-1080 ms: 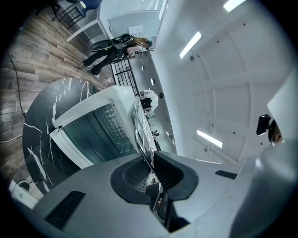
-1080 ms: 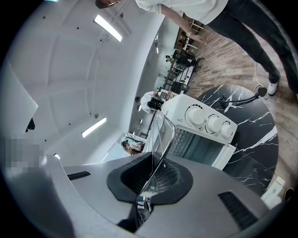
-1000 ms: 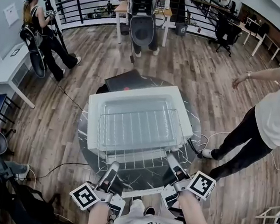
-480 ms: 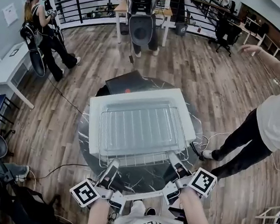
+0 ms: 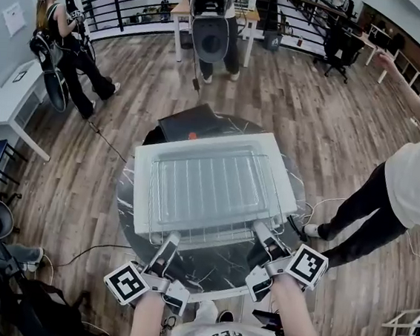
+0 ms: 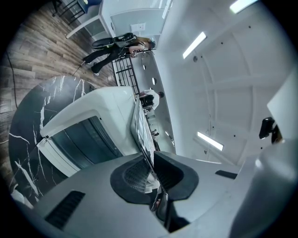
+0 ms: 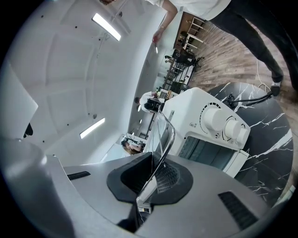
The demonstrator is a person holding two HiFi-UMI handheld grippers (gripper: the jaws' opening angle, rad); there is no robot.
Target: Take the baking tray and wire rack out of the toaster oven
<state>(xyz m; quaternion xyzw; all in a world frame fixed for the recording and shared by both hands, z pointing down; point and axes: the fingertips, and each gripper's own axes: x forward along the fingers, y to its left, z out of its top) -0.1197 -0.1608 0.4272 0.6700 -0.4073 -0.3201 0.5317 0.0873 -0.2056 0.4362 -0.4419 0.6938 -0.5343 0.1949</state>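
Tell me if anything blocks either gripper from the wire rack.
Nothing visible does: the left gripper and right gripper are each shut directly on the near edge of the silver wire rack, above the white toaster oven.

The rack (image 7: 168, 135) is shiny metal wire. The tray (image 5: 208, 182) is dull grey metal. The oven (image 5: 144, 166) is smooth and white. The worktop (image 5: 218, 270) is glossy black stone with white lines. My right gripper (image 7: 153, 174) has dull, bumpy black pads (image 7: 168, 180).

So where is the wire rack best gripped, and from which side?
By the wire rack's front wire near both corners, coming in level from the front: it is wide, flat and thin-edged. The left gripper and right gripper clamp it there.
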